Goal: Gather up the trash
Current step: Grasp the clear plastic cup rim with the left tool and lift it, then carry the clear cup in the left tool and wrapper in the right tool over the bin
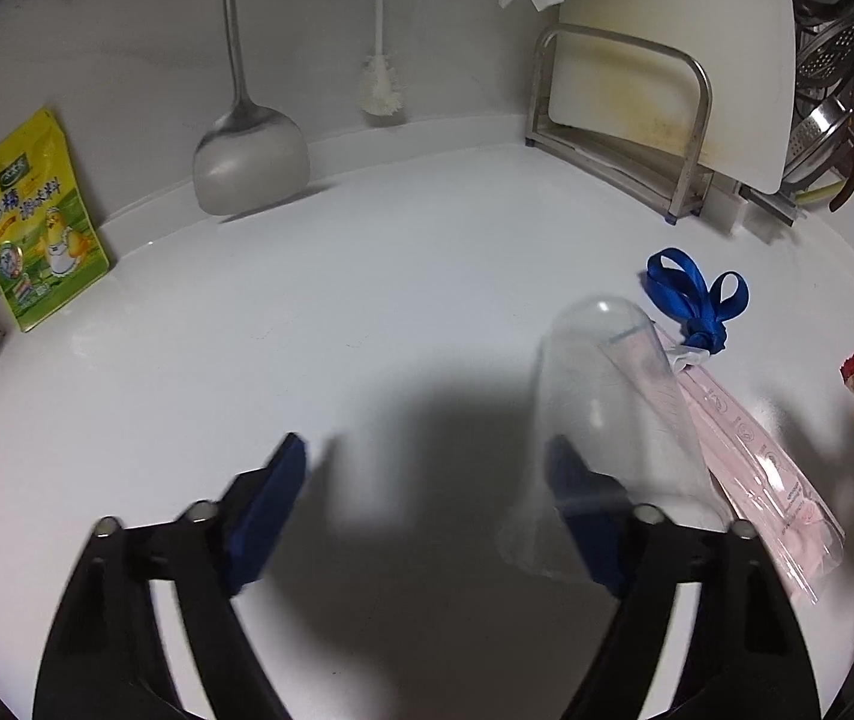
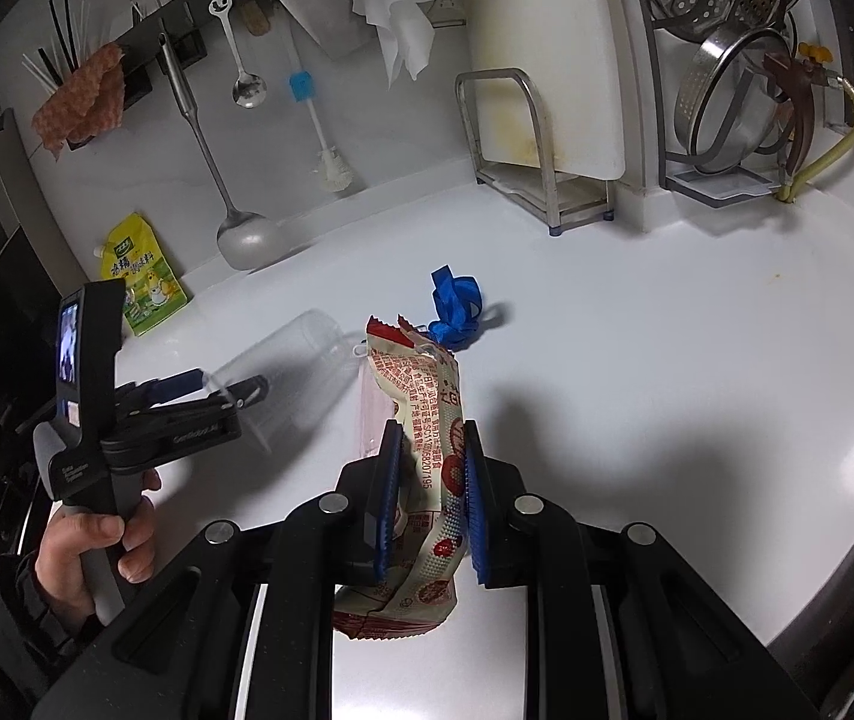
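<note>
A clear plastic cup [image 1: 613, 402] lies on its side on the white counter [image 1: 367, 300], its rim over my left gripper's right finger [image 1: 583, 510]. My left gripper [image 1: 427, 462] is open, nothing between its pads. Beside the cup lie a pink clear wrapper [image 1: 757, 468] and a blue ribbon [image 1: 697, 300]. My right gripper [image 2: 427, 456] is shut on a red-and-cream snack wrapper [image 2: 427, 420], held above the counter. The cup [image 2: 301, 354], ribbon [image 2: 454, 309] and left gripper [image 2: 217, 387] also show in the right wrist view.
A yellow seasoning pouch [image 1: 37, 228] leans at the back left wall. A metal spatula [image 1: 247, 162] and bottle brush [image 1: 379, 78] hang at the wall. A cutting board in a steel rack [image 1: 667, 90] stands back right, with steel strainers [image 2: 739, 60] beyond.
</note>
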`<state>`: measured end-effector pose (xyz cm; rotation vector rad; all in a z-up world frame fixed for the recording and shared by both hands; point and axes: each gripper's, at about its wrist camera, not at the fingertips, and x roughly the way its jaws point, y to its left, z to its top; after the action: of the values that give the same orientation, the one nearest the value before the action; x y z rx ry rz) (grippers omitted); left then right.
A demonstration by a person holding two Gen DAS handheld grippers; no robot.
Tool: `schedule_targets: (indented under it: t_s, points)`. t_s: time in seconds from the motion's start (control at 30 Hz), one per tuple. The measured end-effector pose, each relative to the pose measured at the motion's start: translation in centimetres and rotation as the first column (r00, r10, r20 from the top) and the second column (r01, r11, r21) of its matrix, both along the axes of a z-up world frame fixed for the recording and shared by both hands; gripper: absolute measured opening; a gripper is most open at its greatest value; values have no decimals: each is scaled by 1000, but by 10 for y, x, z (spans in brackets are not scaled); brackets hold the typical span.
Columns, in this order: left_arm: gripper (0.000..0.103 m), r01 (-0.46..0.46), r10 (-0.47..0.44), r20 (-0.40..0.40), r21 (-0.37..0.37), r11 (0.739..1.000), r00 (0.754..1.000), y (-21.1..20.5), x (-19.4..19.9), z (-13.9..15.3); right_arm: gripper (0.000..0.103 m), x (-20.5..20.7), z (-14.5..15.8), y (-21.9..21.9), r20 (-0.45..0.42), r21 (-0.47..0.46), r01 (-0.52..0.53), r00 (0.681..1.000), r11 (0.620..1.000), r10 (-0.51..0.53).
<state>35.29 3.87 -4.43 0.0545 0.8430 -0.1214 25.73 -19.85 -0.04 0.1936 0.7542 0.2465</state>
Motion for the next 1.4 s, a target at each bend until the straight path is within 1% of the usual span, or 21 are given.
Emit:
schedule_targets:
  t_s: [0.03, 0.13, 0.2, 0.27, 0.33, 0.43, 0.67, 0.87, 1.13, 1.4]
  points:
    - [62, 4, -4, -10, -1, 1000, 1000, -1, 2, -1, 19, -1, -1, 0, -2, 1, 0, 1000, 1000, 0]
    - [29, 22, -23, -24, -29, 999, 999, -2, 2, -3, 19, -3, -3, 1, -6, 4, 3, 1000, 1000, -3]
    - [17, 30, -32, -26, -57, 998, 999, 0, 2, -3, 19, -5, -6, 0, -7, 4, 7, 1000, 1000, -7]
    - [14, 27, -28, -13, -82, 996, 1000, 5, -1, -1, 19, -8, -8, 0, -11, 8, 10, 1000, 1000, -10]
    - [9, 22, -23, -1, -91, 996, 1000, 7, -4, 1, 19, -10, -12, -1, -17, 12, 13, 1000, 1000, -13]
    - [5, 24, -22, 25, -84, 996, 999, 8, -11, 5, 19, -15, -16, -1, -25, 18, 17, 1000, 1000, -17]
    - [5, -6, 9, 60, -55, 998, 998, 12, -28, 11, 19, -28, -20, -3, -31, 32, 25, 999, 999, -24]
    - [5, -11, 17, 132, -50, 999, 991, 14, -48, 29, 19, -43, -17, -1, -20, 24, 23, 1000, 999, -23]
    - [5, 3, 2, 211, -21, 1000, 978, 14, -94, 53, 19, -63, -13, 0, -13, 26, 28, 1000, 999, -27]
    - [5, 19, -11, 229, -31, 999, 973, 16, -149, 67, 19, -95, -3, 4, 3, 39, 29, 1000, 999, -29]
